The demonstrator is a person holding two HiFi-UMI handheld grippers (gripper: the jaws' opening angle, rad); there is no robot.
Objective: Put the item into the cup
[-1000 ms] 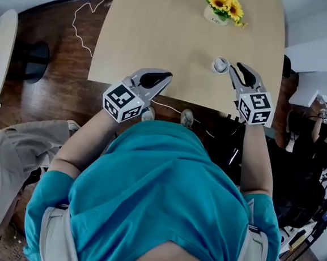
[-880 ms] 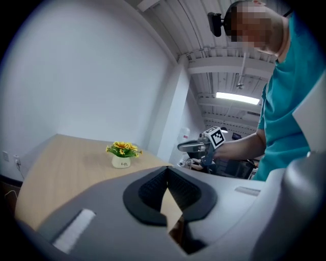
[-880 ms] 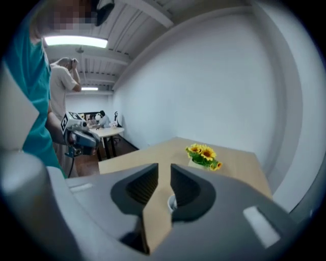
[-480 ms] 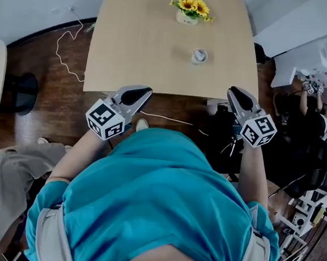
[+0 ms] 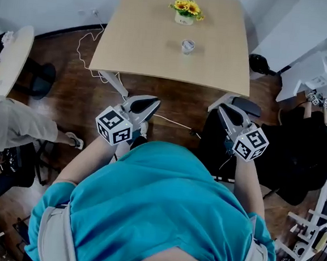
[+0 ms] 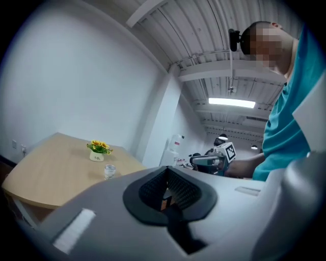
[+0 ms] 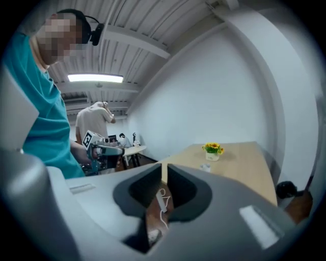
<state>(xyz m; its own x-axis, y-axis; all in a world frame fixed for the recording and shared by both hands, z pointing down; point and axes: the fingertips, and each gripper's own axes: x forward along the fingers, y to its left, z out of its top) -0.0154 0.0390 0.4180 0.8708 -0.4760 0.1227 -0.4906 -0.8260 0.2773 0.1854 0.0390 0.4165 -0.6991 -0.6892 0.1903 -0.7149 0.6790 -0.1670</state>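
Observation:
A small clear cup stands on the wooden table, in front of a pot of yellow flowers; what it holds is too small to tell. Both grippers hang over the floor, well short of the table's near edge. My left gripper is shut and empty, its pads meeting. My right gripper is closing, with a narrow slit between the jaws and nothing in it. The cup is far ahead in both gripper views.
A round white table and a person in beige are at the left. A black chair stands right of my right gripper. A white cable trails on the wooden floor beside the table.
The person has stepped back from the table. Both grippers have drawn away from it, and the right one has left the cup's side with its jaws narrowing.

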